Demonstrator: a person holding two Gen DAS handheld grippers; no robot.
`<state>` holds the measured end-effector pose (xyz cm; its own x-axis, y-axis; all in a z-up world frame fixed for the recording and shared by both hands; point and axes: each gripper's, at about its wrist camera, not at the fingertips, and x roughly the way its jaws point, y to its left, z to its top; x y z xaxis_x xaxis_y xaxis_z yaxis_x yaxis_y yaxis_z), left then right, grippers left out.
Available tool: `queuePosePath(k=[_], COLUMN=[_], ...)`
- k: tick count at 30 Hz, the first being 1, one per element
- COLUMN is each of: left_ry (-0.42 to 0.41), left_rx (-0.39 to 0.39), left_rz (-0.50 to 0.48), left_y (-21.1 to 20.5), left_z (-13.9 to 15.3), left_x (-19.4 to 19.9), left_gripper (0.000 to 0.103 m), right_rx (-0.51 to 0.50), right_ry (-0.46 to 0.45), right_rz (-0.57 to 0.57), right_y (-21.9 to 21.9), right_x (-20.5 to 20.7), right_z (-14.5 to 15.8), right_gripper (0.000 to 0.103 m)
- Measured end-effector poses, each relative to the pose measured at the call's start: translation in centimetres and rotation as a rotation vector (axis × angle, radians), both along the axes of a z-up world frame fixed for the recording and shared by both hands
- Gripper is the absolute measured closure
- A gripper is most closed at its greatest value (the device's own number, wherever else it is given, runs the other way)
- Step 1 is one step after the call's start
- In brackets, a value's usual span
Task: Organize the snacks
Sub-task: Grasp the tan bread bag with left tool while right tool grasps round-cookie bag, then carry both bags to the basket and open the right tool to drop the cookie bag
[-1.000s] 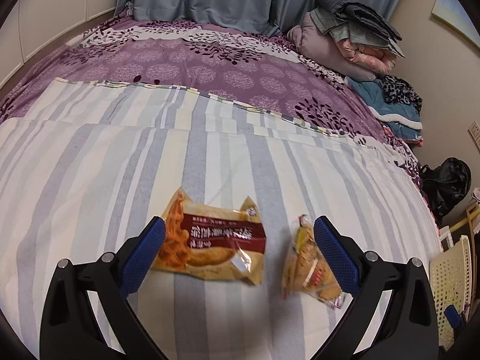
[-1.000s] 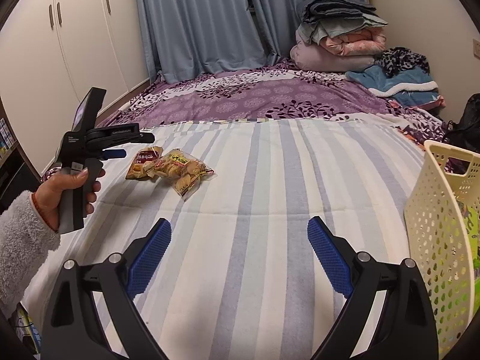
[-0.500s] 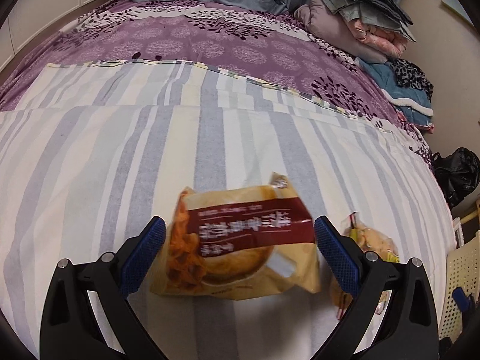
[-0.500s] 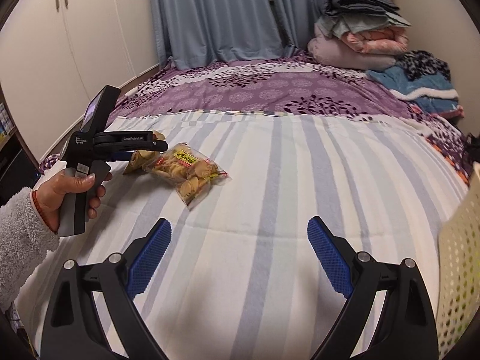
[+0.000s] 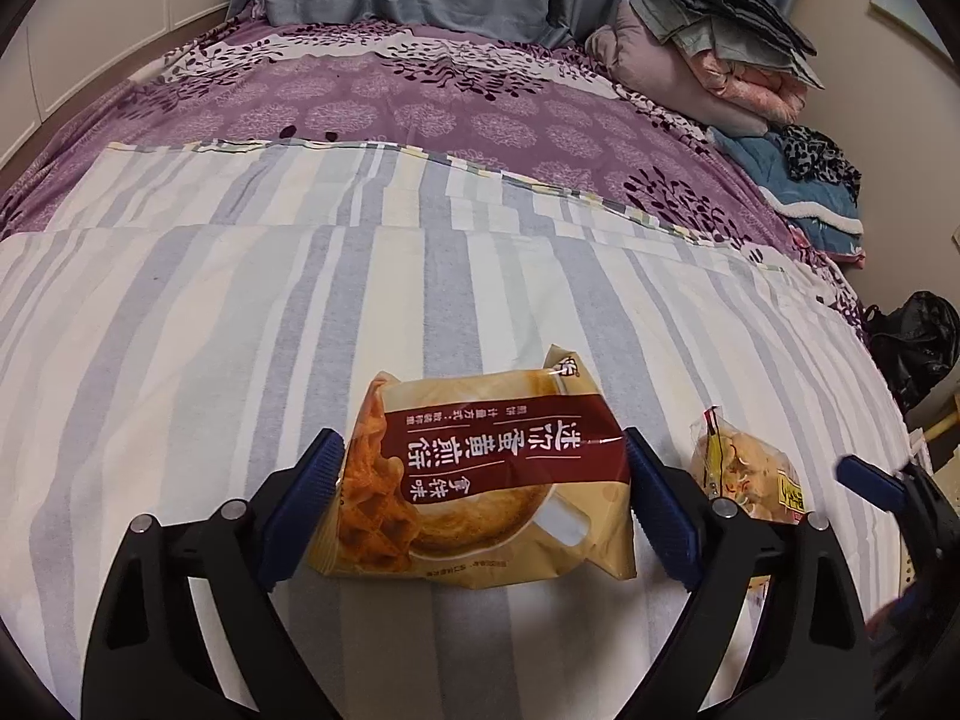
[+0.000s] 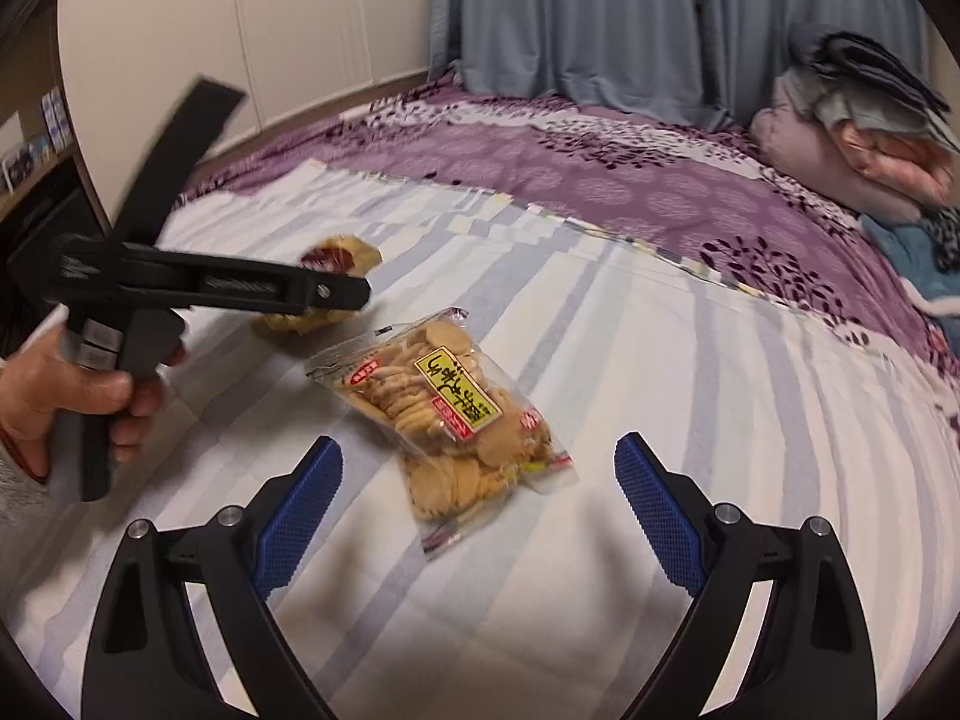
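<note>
Snack packets are approached on a striped sheet [image 5: 240, 324]

The waffle packet [image 5: 480, 480] is bracketed by the closing left gripper [image 5: 480, 504]; beside that packet, the cracker bag [image 6: 450, 408] is faced by the right gripper [image 6: 477, 510], spread wide.

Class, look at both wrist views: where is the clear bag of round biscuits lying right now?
In the right wrist view the clear biscuit bag lies on the striped sheet, ahead of the open right gripper, just right of the brown wafer packet.

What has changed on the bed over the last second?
The left hand-held gripper came down around the brown snack pack, and its jaws are closing on it. The right hand-held gripper swung over from the basket side to the clear cookie bag, still open. Both packs lie where they were.
</note>
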<state>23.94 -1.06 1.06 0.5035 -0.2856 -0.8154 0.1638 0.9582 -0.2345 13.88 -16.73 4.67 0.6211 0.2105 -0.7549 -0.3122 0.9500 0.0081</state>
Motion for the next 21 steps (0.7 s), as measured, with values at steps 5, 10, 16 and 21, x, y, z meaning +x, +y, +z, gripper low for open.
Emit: queuePosePath(k=[5, 10, 16, 21], left_ry=[-0.013, -0.027, -0.044, -0.052], left_rx=[-0.006, -0.026, -0.052, -0.060], left_rz=[0.010, 0.028, 0.035, 0.029], left_y=[1.0, 1.8, 2.1, 2.0], left_z=[0.6, 1.6, 2.7, 3.4], left_x=[-0.8, -1.7, -2.8, -3.7], left_gripper=[0.012, 0.012, 0.012, 0.012], right_rx=[-0.041, -0.064, -0.046, -0.032], right_ry=[0.051, 0.107, 0.141, 0.136], right_rz=[0.056, 0.110, 0.102, 0.075], right_y=[1.6, 3.1, 3.3, 3.0], right_x=[2.8, 4.5, 4.9, 4.5], right_z=[-1.4, -2.7, -3.2, -3.0], right_gripper=[0.011, 0.011, 0.021, 0.031])
